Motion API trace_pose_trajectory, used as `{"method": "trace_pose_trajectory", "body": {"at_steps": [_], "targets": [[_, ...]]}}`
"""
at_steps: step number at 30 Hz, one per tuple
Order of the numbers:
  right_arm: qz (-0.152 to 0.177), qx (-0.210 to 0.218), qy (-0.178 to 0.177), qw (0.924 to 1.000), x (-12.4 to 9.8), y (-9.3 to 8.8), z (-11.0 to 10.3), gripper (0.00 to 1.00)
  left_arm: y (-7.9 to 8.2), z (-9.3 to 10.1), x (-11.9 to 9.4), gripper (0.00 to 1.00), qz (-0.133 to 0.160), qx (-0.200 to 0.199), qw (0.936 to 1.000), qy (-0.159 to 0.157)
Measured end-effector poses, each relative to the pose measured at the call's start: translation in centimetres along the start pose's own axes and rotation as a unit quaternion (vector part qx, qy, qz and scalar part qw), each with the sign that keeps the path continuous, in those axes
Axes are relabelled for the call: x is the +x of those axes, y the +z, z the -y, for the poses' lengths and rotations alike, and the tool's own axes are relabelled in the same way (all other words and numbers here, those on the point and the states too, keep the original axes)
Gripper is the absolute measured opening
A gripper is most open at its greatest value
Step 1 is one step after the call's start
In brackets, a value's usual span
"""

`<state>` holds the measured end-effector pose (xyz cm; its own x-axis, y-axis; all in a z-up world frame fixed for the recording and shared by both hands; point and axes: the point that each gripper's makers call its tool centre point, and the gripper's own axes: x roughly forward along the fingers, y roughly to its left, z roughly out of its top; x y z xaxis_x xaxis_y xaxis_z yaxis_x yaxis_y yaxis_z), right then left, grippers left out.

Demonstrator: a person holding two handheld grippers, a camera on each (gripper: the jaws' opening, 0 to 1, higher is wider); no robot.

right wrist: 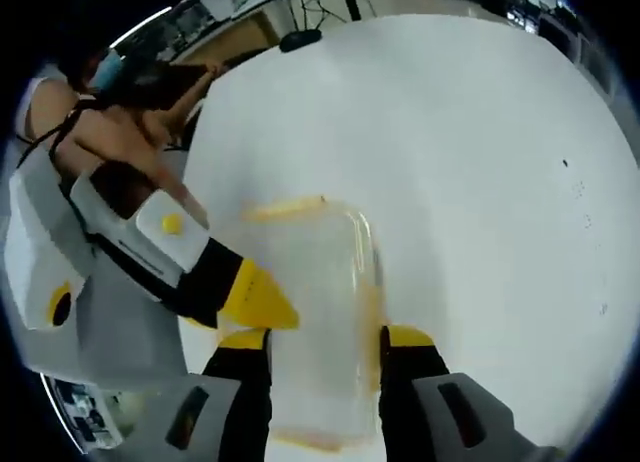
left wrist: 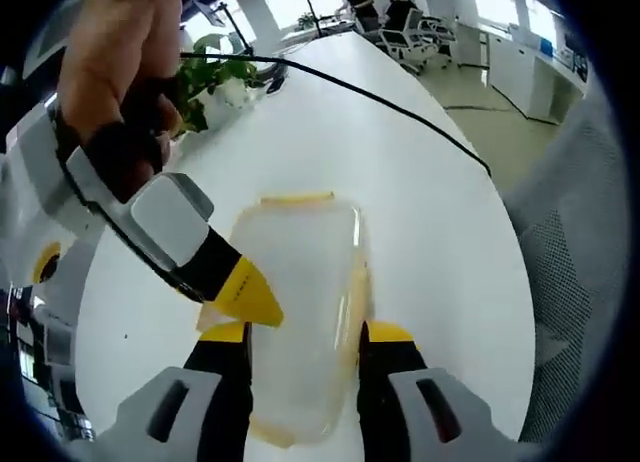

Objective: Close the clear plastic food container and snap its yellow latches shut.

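A clear plastic food container (left wrist: pixel 300 282) with its lid on lies on the white table (left wrist: pixel 440 242). Yellow latches show at its far end (left wrist: pixel 297 196) and along its right side (left wrist: pixel 355 292). My left gripper (left wrist: pixel 305 334) is open, one jaw on each side of the container's near half. My right gripper's yellow fingertip (left wrist: pixel 248 292) comes in from the left, held by a hand, and touches the container's left edge. In the right gripper view the container (right wrist: pixel 310 302) sits between the open jaws of my right gripper (right wrist: pixel 328 339), and my left gripper's yellow fingertip (right wrist: pixel 258 300) touches its left edge.
A potted plant (left wrist: pixel 215 82) stands at the table's far left, and a black cable (left wrist: pixel 400 107) runs across the tabletop. Office chairs (left wrist: pixel 410 32) stand beyond the far end. A dark object (right wrist: pixel 300 40) lies near the table's far edge. A person's arm (right wrist: pixel 120 147) is at the left.
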<state>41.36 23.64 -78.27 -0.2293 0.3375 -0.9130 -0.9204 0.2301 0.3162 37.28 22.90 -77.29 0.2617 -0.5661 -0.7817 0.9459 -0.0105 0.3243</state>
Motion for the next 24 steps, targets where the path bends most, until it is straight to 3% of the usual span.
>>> {"method": "trace_pose_trajectory", "body": {"at_steps": [10, 24], "targets": [[0.004, -0.002, -0.008, 1.0000, -0.24, 0.14, 0.03, 0.42, 0.31, 0.54, 0.04, 0.40, 0.007, 0.020, 0.9997, 0.008], [0.020, -0.018, -0.034, 0.9991, -0.64, 0.47, -0.03, 0.43, 0.34, 0.62, -0.11, 0.42, -0.004, 0.032, 0.9994, 0.007]]}}
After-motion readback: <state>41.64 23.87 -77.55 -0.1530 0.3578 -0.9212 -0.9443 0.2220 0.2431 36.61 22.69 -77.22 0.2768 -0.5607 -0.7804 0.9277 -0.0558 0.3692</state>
